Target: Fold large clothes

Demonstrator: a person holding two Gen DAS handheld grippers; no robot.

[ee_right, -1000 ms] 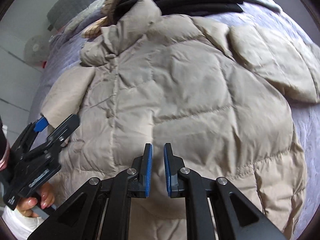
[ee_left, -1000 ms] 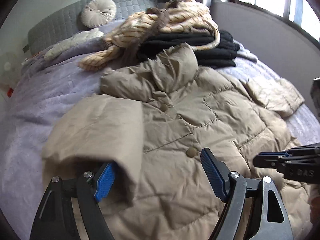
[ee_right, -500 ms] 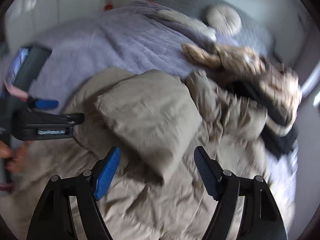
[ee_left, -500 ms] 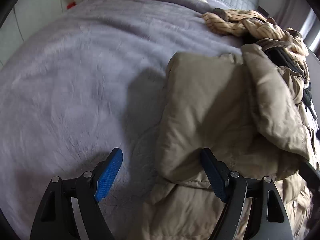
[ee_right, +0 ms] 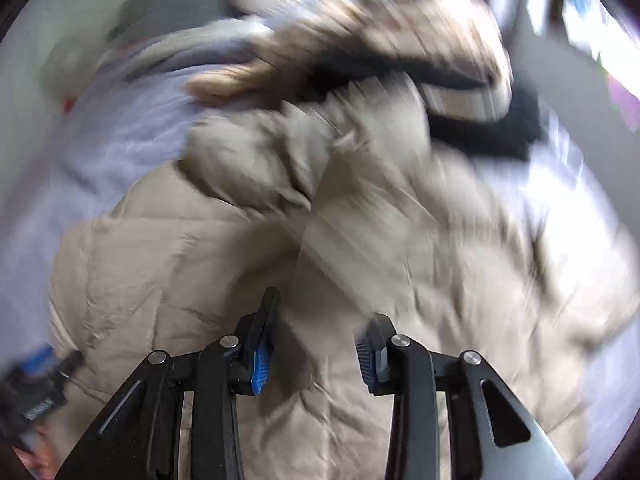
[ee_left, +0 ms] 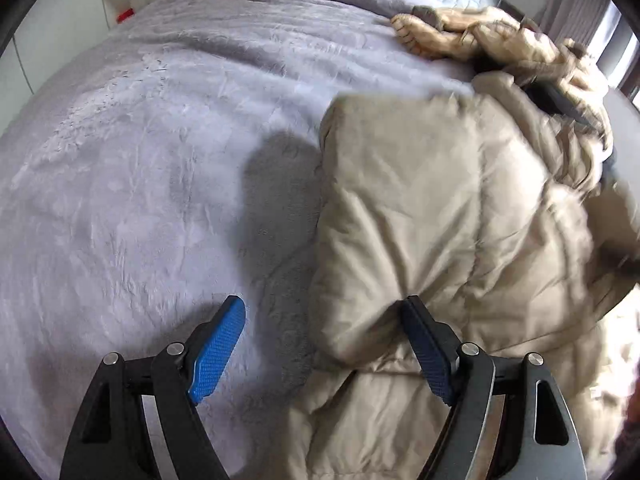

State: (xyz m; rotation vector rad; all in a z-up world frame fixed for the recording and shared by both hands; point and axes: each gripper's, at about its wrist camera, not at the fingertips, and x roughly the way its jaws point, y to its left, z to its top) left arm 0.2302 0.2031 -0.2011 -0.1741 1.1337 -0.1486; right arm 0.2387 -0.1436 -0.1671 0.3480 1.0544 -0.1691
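A beige padded jacket (ee_left: 448, 216) lies spread on a bed under a lilac blanket (ee_left: 160, 152), with one sleeve (ee_left: 400, 208) folded in over the body. The left gripper (ee_left: 324, 344) hangs over the jacket's edge with its fingers released and wide apart: the sleeve's lower end sits in the gap between them, the right-hand finger pad (ee_left: 426, 350) seems to brush the fabric, and the left-hand one stands over bare blanket. Nothing is gripped.

The right wrist view is heavily blurred. There the right gripper (ee_right: 316, 344) hovers above the jacket's body (ee_right: 328, 264) with its fingers part-way apart. They have just been closing, yet no fold appears pinched between them, so it looks released. Beyond the fingers the collar (ee_right: 256, 160) is bunched, and past it lies a pile of other clothes (ee_right: 420, 64), striped tan over black.

The jacket should handle as light but bulky, soft and springy. Its smooth shell looks slippery, and the filling will likely puff a fold open again once let go. A shallow pinch of the shell alone may slide out. A better hold would be a deep bite on a quilted seam, the hem or the cuff, with both grippers taking matching points on the hem side so the body can be carried over toward the collar without twisting
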